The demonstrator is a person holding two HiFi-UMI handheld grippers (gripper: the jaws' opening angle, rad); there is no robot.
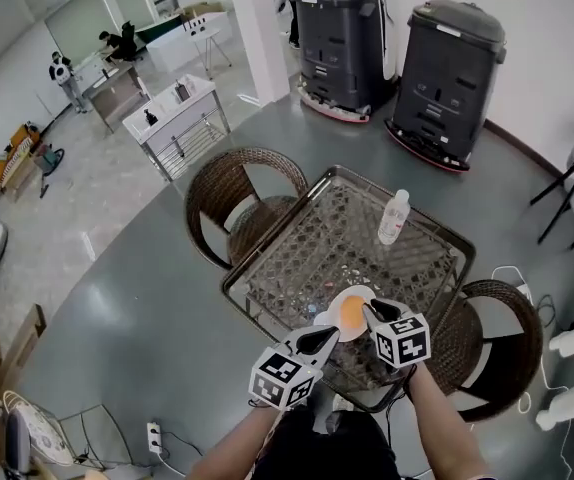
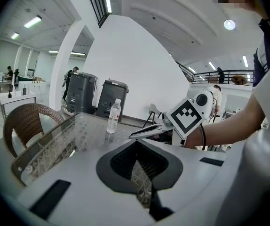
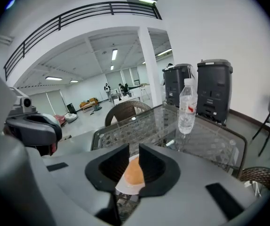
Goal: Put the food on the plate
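Glass counter (image 1: 297,258) is carrying the plate (image 1: 339,296) at six o'clock, food (image 1: 352,312) sitting on it. You're holding the left claw (image 1: 333,336) pinched together, the right claw (image 1: 370,310) slightly apart, empty; dipping risks shoving the plate off.

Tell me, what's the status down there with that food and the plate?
Left gripper shut, empty. Right gripper slightly open, empty. Round orange food lies on white plate. Water bottle stands clear.

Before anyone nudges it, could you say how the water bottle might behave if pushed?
The water bottle stands tall and narrow, so it probably tips easily. Clear plastic suggests it is light. On the smooth glass table it may slide.
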